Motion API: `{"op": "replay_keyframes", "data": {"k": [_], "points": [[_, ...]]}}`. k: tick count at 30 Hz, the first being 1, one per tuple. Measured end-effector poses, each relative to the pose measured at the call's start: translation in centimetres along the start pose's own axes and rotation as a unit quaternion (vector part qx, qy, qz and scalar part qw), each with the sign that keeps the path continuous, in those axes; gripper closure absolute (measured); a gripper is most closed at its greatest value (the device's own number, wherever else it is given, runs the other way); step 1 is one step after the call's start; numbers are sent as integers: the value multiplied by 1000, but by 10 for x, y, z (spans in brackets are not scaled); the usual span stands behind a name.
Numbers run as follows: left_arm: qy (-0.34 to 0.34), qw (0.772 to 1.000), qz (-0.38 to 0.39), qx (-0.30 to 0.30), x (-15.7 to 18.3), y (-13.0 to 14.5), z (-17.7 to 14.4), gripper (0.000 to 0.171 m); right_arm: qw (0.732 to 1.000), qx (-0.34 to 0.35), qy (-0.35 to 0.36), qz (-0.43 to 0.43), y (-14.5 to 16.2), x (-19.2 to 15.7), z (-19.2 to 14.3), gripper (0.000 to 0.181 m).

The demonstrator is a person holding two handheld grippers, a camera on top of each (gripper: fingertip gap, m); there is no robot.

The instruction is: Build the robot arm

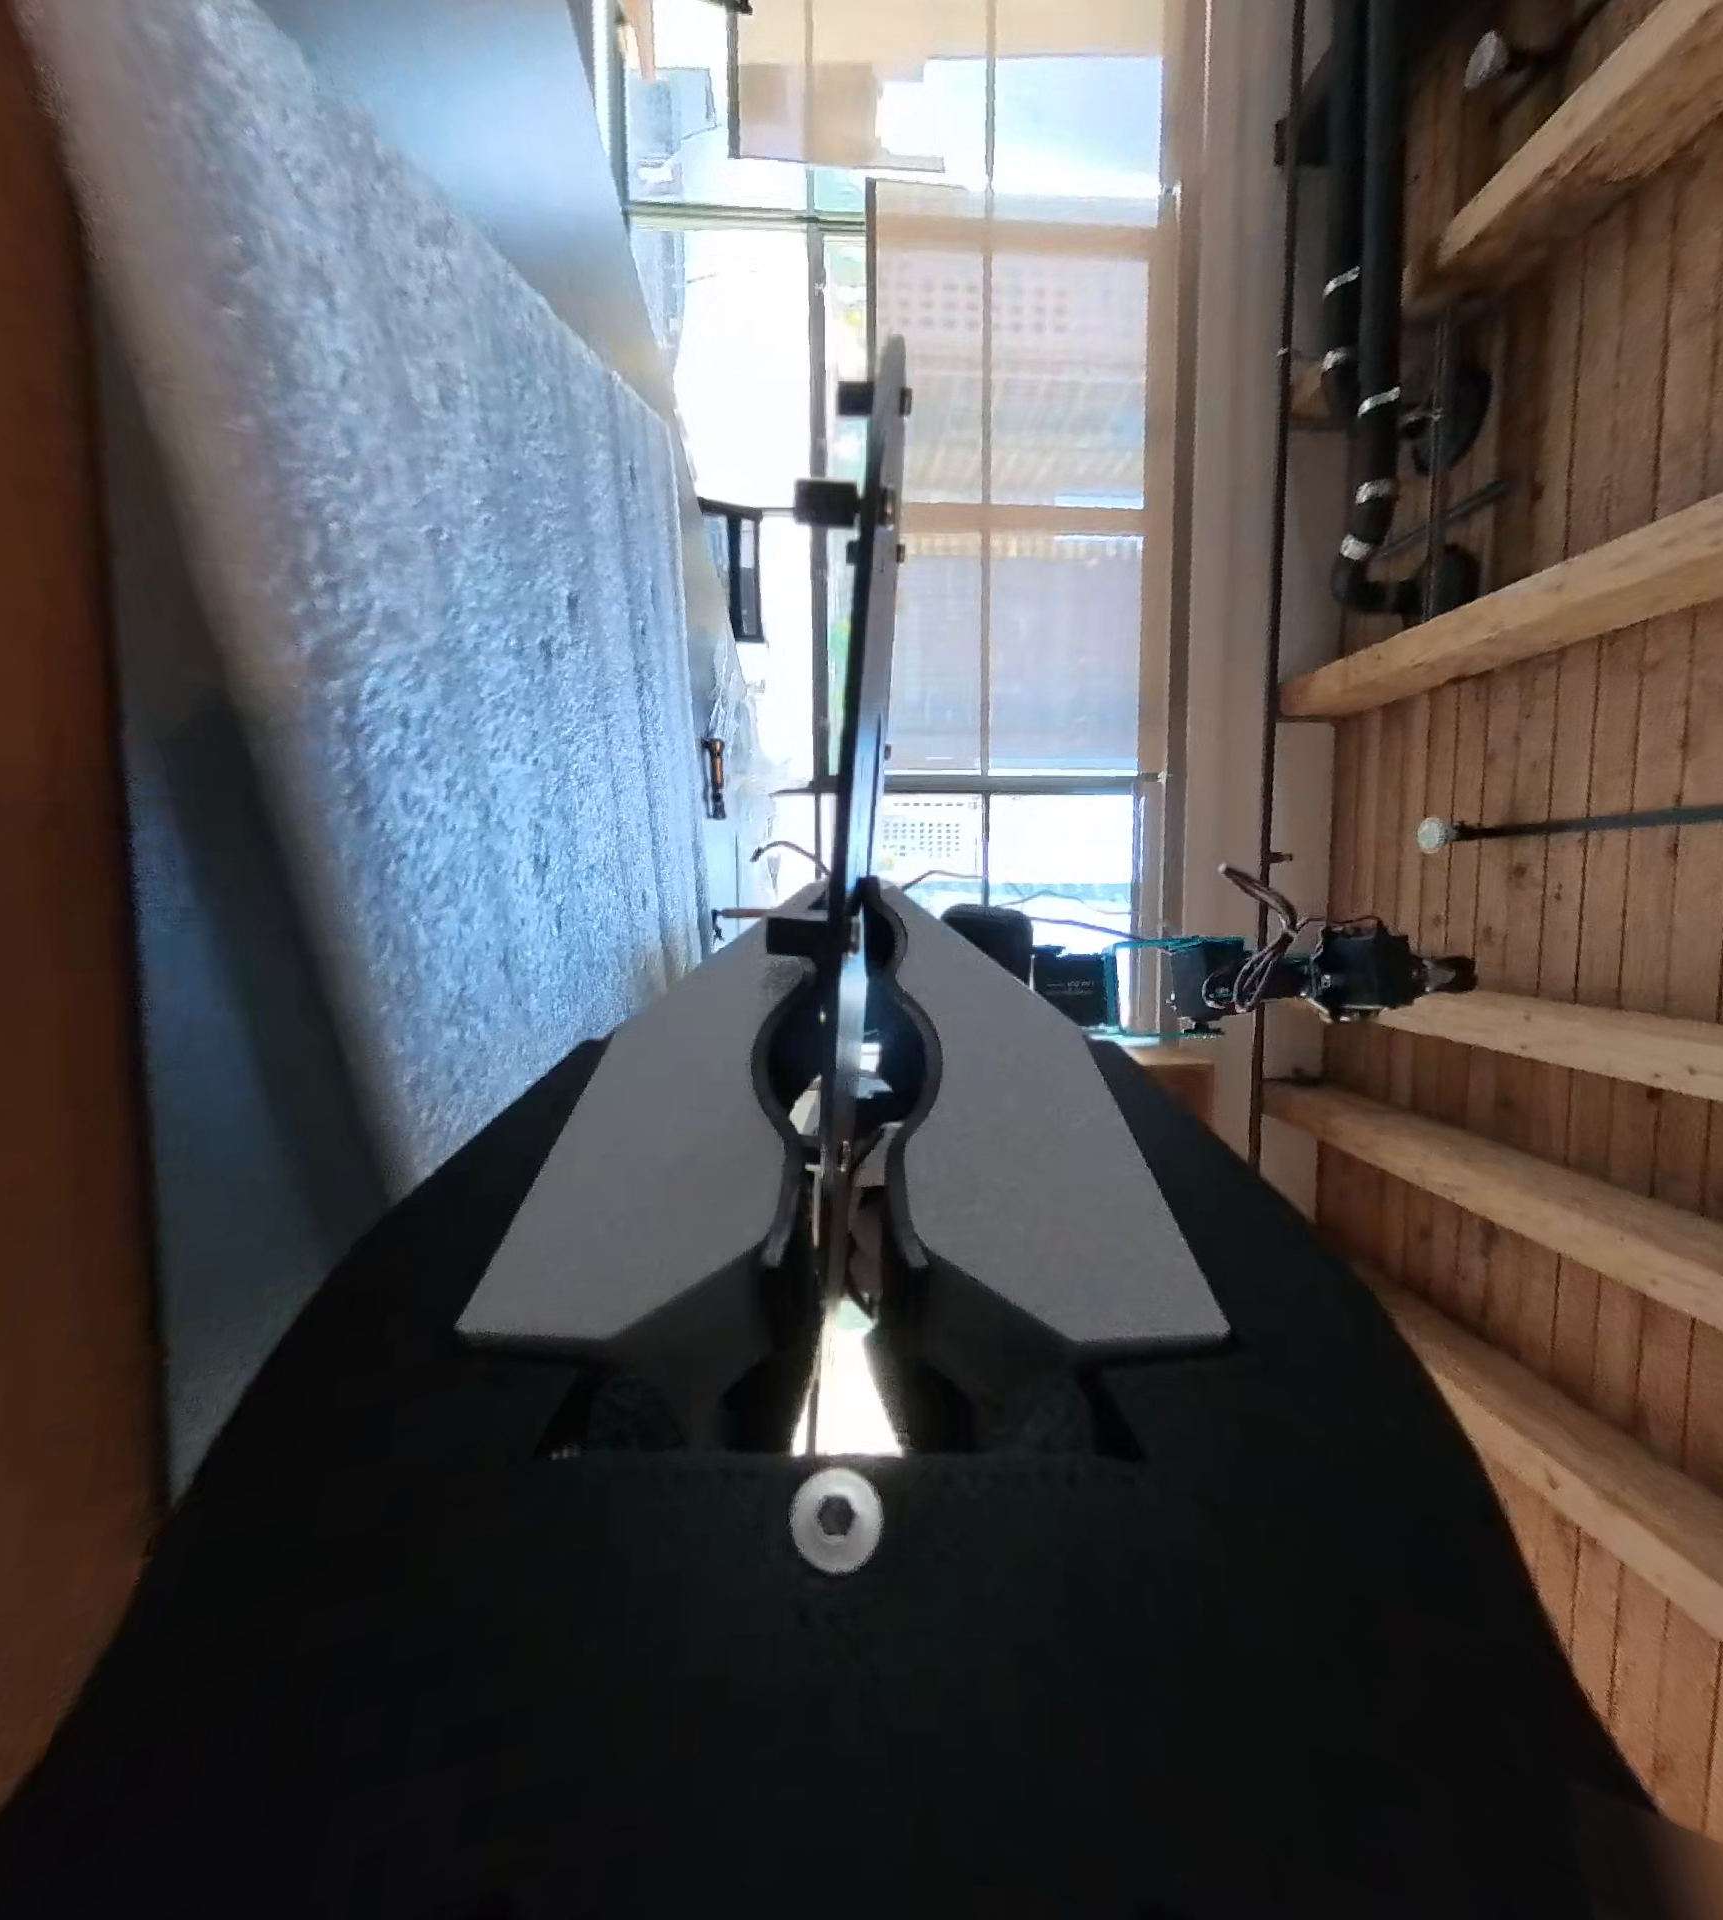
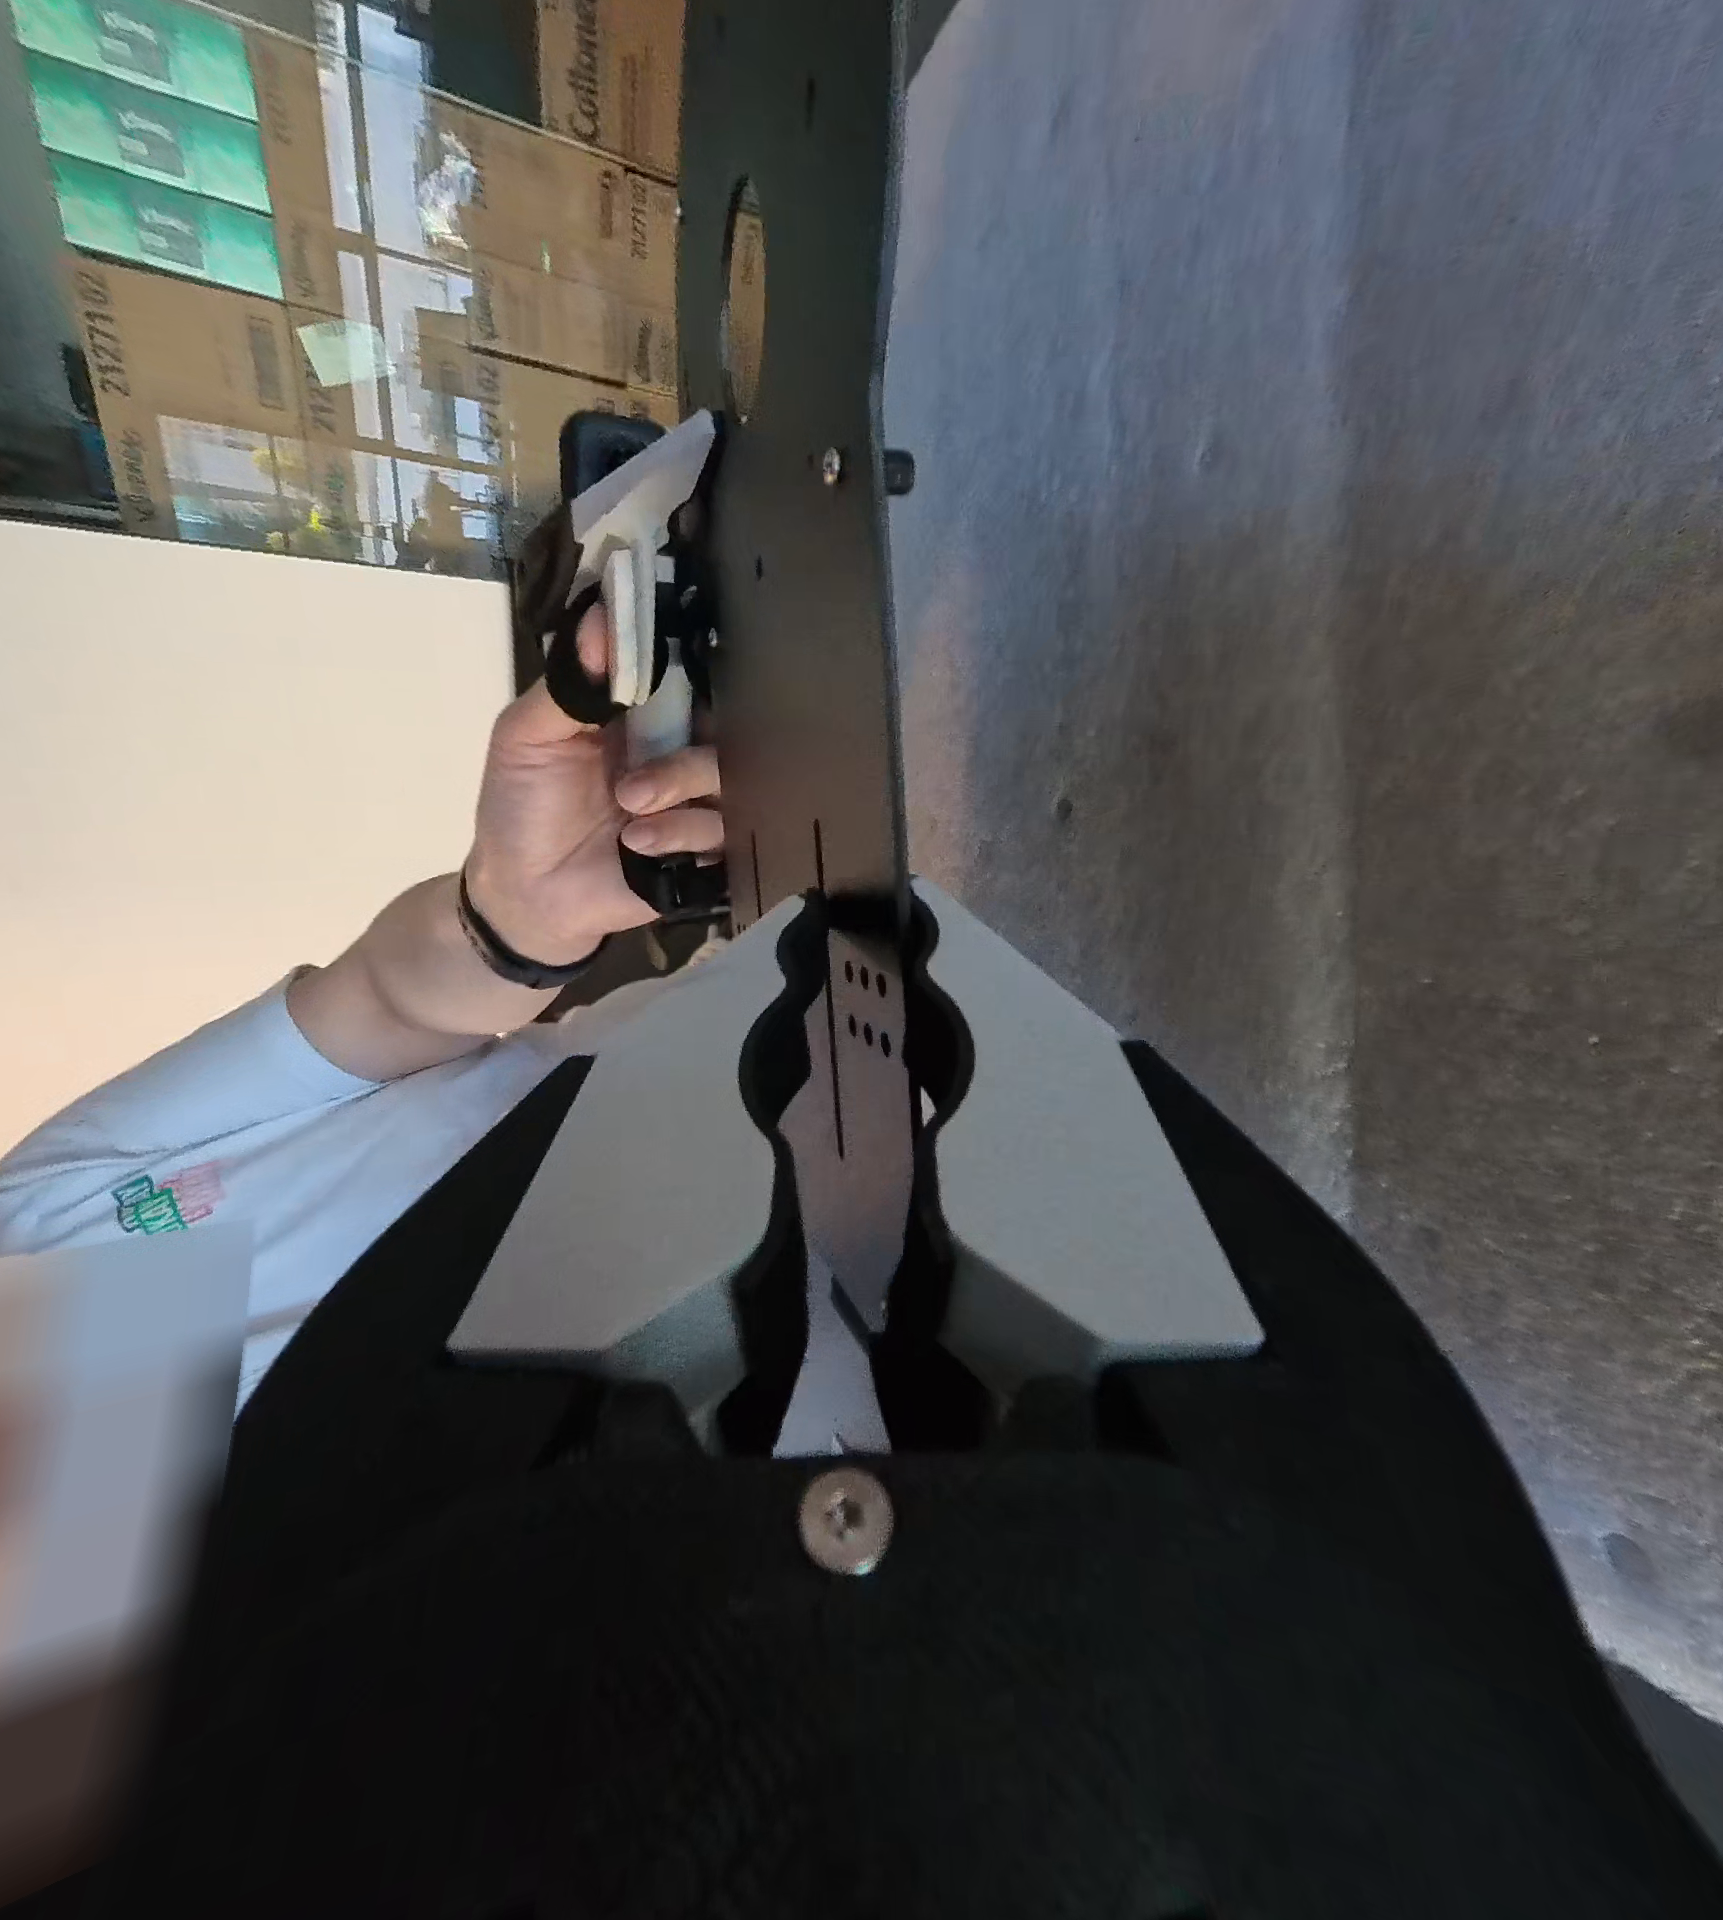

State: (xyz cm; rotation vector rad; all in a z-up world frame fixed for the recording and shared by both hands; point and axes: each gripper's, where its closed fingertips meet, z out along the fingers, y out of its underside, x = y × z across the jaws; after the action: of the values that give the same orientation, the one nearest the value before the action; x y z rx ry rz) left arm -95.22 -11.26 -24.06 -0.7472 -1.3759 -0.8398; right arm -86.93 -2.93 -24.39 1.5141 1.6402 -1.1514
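Both views are turned on their side. My left gripper [image 1: 859, 899] is shut on a thin black metal plate [image 1: 867, 644], seen edge-on, with small black standoffs and screws along it. My right gripper [image 2: 862, 904] is shut on the other end of the same plate [image 2: 805, 623], which shows its broad face with holes, slots and a screw. In the right wrist view, a person's hand [image 2: 566, 800] holds the left gripper [image 2: 675, 582], clamped on the plate's far edge. The plate hangs beside a grey textured surface [image 2: 1356, 623].
The grey textured surface [image 1: 400, 623] runs close along one side of the plate. Large windows [image 1: 1023, 623], wooden beams [image 1: 1563, 623] and a small servo device with wires [image 1: 1335, 977] lie beyond. Stacked cardboard boxes [image 2: 213, 343], a white wall [image 2: 161, 779] and a white sleeve [image 2: 265, 1122] show opposite.
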Motion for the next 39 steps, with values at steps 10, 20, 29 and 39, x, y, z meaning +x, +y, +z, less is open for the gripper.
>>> {"op": "replay_keyframes", "data": {"k": [10, 20, 29, 39], "points": [[-35, 999, 29, 3, -18, 3, 3, 171, 998, -3, 49, -41, 2, 45, 12, 160], [-84, 995, 42, 21, -29, -1, -3, 171, 986, 46, 99, -123, -4, 45, 12, 152], [-119, 990, 69, 15, -37, -2, -5, 171, 932, 220, 96, -271, -30, -15, -30, 138], [-162, 986, 42, -7, -39, 0, -5, 150, 687, 89, 458, -557, 34, -35, 77, 137]]}}
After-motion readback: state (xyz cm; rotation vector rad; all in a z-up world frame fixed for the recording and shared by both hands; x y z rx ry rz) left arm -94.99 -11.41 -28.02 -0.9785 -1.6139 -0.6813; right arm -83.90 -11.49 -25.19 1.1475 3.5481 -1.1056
